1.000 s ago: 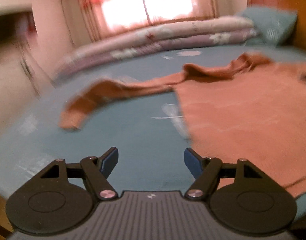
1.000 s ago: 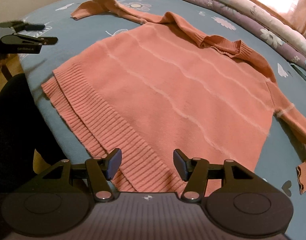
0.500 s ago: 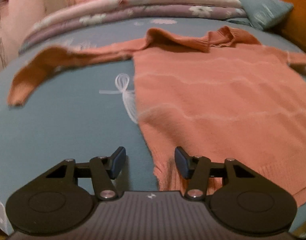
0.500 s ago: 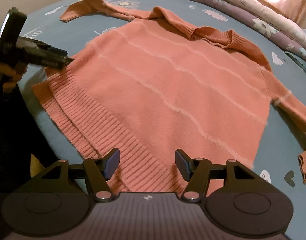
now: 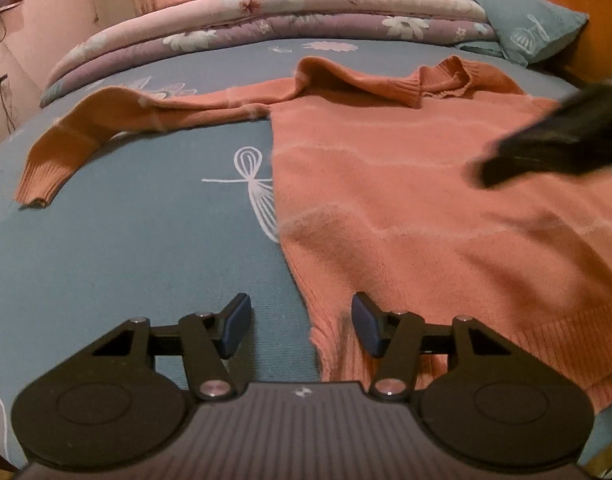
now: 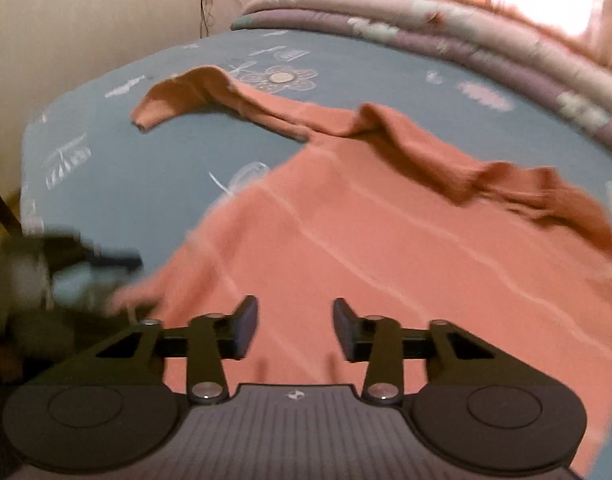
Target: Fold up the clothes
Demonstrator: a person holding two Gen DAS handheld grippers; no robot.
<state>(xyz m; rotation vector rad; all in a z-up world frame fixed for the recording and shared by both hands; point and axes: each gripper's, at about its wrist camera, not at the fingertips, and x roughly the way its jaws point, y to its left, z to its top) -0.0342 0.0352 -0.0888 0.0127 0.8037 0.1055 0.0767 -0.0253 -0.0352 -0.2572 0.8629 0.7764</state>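
Left-wrist view, left to right:
- Bedsheet (image 5: 138, 240): blue, white line drawings; bare over the left half. More of it in view than a second ago, and sharp where it was blurred.
- Sleeve (image 5: 82, 140): orange, stretched leftward from the shoulder, cuff lying flat near the left edge. Placed as half a second ago.
- Left gripper (image 5: 302, 330): jaws apart and opening slightly; a little narrower than a second ago. Left pad over bare sheet, right pad over the ribbed hem. Corner of the hem between the pads, not pinched. A second ago only sheet lay between them.
- Sweater (image 5: 426, 232): orange-pink, pale horizontal stripes, spread flat on the bed, filling the right half; collar (image 5: 446, 80) rumpled at the far end.
- Quilt (image 5: 266, 20): folded, floral, pink and purple, along the far edge of the bed.
- Pillow (image 5: 538, 32): blue, far right corner.
- Right gripper (image 5: 546, 148): dark blur entering from the right edge above the sweater body; not in this view in either earlier frame.

Right-wrist view, left to right:
- Left gripper (image 6: 106, 260): dark blurred shape at the left edge, at the sweater's side seam.
- Sleeve (image 6: 194, 96): far left on the sheet.
- Right gripper (image 6: 294, 328): jaws apart and closing, markedly narrower than half a second ago; sweater fabric below and between the pads, contact not discernible. Ribbed hem, in front of the pads earlier, now out of sight; body of the sweater (image 6: 386, 248) fills the frame, strongly blurred.
- Quilt (image 6: 466, 40): upper right.
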